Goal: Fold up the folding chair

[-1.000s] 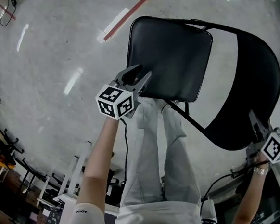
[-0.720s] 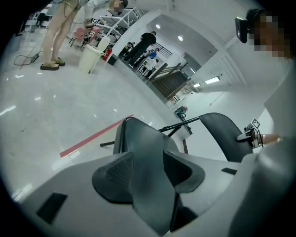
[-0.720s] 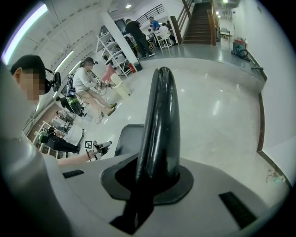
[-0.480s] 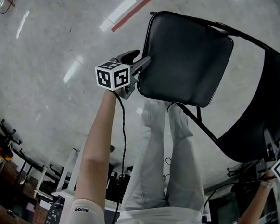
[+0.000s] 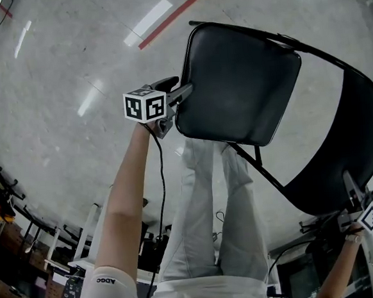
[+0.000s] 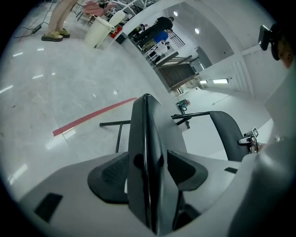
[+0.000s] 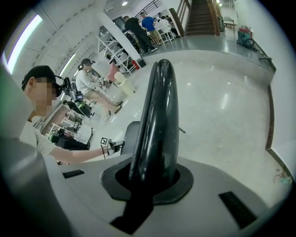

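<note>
Left tool [image 5: 183,92], 10 o'clock, opening: wider round seat [image 5: 239,83] edge than a second ago, grip released; right tool [image 5: 352,193], 4 o'clock, clamped on backrest [image 5: 347,145]; chair [image 5: 258,166] central, unfolded; likely regripping before folding.

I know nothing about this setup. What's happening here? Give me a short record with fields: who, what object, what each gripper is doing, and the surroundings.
Operator: a person with a handheld gripper in each hand
Object: black folding chair, seat and backrest not yet folded together
Left gripper: jaws opening, the seat's edge between them
Right gripper: shut on the backrest's rim
Floor: pale, glossy, with a red line
</note>
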Available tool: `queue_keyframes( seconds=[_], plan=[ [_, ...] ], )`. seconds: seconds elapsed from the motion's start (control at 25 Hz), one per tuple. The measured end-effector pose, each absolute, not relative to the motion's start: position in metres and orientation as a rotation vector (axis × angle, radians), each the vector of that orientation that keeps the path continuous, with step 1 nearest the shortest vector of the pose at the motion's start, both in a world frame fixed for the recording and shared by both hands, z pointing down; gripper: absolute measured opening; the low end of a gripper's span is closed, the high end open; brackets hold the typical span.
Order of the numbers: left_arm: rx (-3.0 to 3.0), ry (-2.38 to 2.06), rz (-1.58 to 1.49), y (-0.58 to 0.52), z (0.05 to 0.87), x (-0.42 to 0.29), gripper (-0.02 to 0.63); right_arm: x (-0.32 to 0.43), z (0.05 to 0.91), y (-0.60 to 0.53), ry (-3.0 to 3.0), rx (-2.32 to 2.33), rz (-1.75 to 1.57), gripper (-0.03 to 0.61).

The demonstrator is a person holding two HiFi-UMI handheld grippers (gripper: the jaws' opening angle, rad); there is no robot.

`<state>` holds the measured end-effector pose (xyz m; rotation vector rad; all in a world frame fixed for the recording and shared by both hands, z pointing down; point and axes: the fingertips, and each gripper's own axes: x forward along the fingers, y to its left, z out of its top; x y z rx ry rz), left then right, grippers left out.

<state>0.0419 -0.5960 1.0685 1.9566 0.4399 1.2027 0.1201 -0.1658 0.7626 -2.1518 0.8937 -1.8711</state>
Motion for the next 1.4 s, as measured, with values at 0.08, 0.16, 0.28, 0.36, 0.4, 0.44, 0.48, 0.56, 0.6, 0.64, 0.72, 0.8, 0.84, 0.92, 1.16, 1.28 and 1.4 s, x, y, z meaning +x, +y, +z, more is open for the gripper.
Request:
queue_keyframes(
  seconds=[0.08,0.16,0.28,0.36,0.4,0.44,0.48,0.56,0.6,0.64,0.72,0.8,0.84,0.92,1.16,1.28,1.4],
  plan=[
    [1.944,0.448,1.206,-0.596,1.071,0.04,0.25,0.124,0.769,-0.157,0.891,-2.14,-1.858,0.049],
    [1.944,0.476,1.202,-0.595,1.069,0.04,0.25,0.128,0.778,-0.151,0.903,-2.119,-1.843,0.049],
    [1.957,0.52,1.204,-0.582,1.059,0.045,0.25,0.133,0.783,-0.134,0.924,-2.091,-1.822,0.049],
    [1.972,0.529,1.215,-0.561,1.044,0.049,0.25,0.135,0.777,-0.107,0.935,-2.063,-1.795,0.049],
    [1.977,0.53,1.217,-0.55,1.036,0.051,0.25,0.136,0.773,-0.093,0.941,-2.047,-1.776,0.049],
    [1.978,0.53,1.214,-0.542,1.029,0.053,0.25,0.138,0.771,-0.082,0.948,-2.035,-1.761,0.049],
    [1.976,0.528,1.204,-0.538,1.025,0.055,0.25,0.14,0.772,-0.075,0.955,-2.027,-1.752,0.049],
    [1.973,0.529,1.182,-0.536,1.019,0.057,0.249,0.144,0.78,-0.064,0.967,-2.011,-1.751,0.049],
    [1.976,0.534,1.178,-0.533,1.015,0.058,0.25,0.145,0.784,-0.056,0.974,-1.999,-1.748,0.049],
    [1.982,0.542,1.181,-0.526,1.009,0.059,0.25,0.147,0.786,-0.045,0.982,-1.986,-1.74,0.049],
    [1.998,0.561,1.204,-0.505,0.997,0.062,0.25,0.15,0.787,-0.019,0.995,-1.966,-1.718,0.049],
    [2.011,0.55,1.24,-0.488,0.993,0.066,0.274,0.154,0.79,0.003,1.013,-1.955,-1.703,0.049],
    [2.009,0.536,1.256,-0.481,0.993,0.067,0.31,0.156,0.792,0.012,1.018,-1.951,-1.694,0.049],
    [1.98,0.525,1.265,-0.468,0.991,0.07,0.341,0.159,0.796,0.031,1.016,-1.937,-1.677,0.05],
    [1.932,0.586,1.254,-0.408,0.971,0.082,0.348,0.167,0.81,0.098,1.024,-1.855,-1.634,0.051],
    [1.901,0.615,1.237,-0.387,0.966,0.085,0.348,0.169,0.818,0.12,1.021,-1.836,-1.621,0.054],
    [1.893,0.625,1.229,-0.383,0.96,0.085,0.347,0.169,0.825,0.125,1.021,-1.808,-1.603,0.058]
  ],
)
